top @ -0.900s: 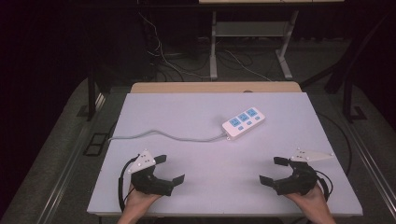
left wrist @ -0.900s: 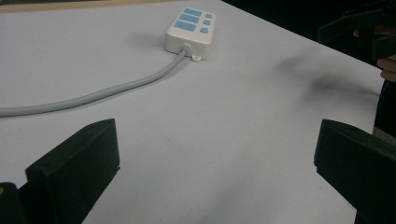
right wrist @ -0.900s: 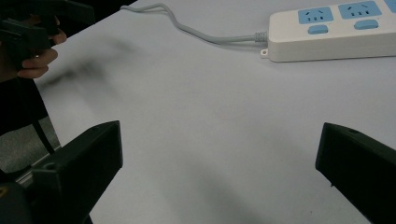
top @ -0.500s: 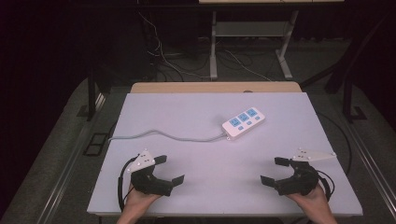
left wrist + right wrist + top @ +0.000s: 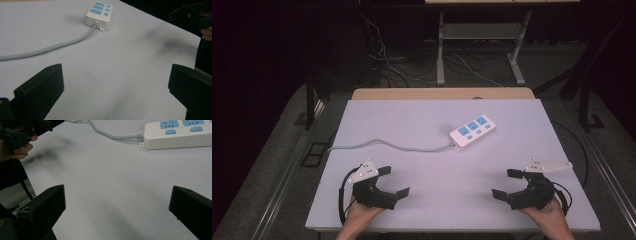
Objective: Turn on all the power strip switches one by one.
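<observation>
A white power strip [image 5: 472, 132] with blue sockets and buttons lies on a pale bench [image 5: 412, 120], right of centre and toward the far side, set at a slant. Its grey cord [image 5: 387, 146] leaves the near-left end of the strip and runs leftward across the bench to the left edge.

At the near edge, a person holds a black hand-held gripper in each hand. The left hand-held gripper [image 5: 393, 181] sits near the front-left corner, a grey three-cornered plate on top, its jaws spread wide and pointing toward the middle of the bench. The right hand-held gripper [image 5: 507, 183] sits near the front-right corner, its jaws likewise wide apart and aimed inward. Neither holds anything, and both are well apart from the power strip.

In the left gripper view, the strip [image 5: 99, 12] lies ahead beyond the open jaws, the cord [image 5: 50, 48] curving off to the left. In the right gripper view, the strip [image 5: 180, 132] lies at the upper right, with bare bench between the jaws.
</observation>
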